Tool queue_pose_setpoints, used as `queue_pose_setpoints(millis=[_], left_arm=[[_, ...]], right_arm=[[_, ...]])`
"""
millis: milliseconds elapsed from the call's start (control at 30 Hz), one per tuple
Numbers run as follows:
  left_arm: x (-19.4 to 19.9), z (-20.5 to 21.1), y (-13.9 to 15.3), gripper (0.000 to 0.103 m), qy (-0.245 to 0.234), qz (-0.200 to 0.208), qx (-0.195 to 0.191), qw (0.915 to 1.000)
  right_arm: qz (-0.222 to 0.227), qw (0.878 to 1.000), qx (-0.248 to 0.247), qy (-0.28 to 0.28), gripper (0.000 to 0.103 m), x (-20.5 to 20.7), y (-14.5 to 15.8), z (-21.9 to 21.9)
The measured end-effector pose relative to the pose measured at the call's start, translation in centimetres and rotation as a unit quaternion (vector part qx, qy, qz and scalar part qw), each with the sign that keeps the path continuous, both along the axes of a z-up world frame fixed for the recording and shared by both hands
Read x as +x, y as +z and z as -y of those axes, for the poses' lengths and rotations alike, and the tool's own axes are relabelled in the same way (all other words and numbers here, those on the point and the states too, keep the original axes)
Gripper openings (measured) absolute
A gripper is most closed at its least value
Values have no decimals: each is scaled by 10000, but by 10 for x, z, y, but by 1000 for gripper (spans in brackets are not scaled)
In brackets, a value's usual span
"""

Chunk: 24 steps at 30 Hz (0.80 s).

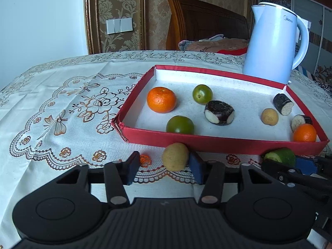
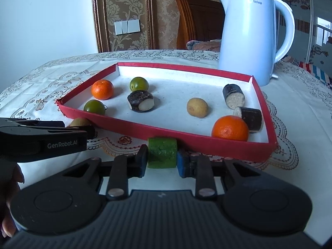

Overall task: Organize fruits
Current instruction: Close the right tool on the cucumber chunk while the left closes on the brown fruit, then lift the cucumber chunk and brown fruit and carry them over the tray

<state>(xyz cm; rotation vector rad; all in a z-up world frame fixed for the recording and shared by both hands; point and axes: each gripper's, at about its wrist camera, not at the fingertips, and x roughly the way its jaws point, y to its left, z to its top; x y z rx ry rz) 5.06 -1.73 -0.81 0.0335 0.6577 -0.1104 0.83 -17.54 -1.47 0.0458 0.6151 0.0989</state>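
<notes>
Right claw [image 2: 162, 161] clamped on green fruit chunk [image 2: 162, 152]; left claw [image 1: 164, 167] part-open, tan round fruit [image 1: 175, 156] touching one pad, at red tray's [image 2: 166, 133] 6 o'clock edge.

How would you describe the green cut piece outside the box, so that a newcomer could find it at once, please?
Start at the white kettle, then come forward over the red box to its near wall. Just in front of that wall, the right gripper is shut on the green cut piece. Unlike the round green fruits inside the box, it is a flat-sided chunk outside it.
</notes>
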Motion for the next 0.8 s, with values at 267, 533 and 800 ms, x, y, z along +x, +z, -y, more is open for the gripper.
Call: queue_pose_setpoints(millis=[267,533,800], left_arm=[[1,-1,0,32,-19,14,4,10000],[0,-9,1,27,-64,-52,-239,9997],[-2,-18,5,27,-57,-87,-556,9984]], right_arm=[[76,10000,2,-23,27,-3,1,2],[126,9999,39,-71,27,-5,2,3],[124,9996,244,-87,27,-5,1,9]])
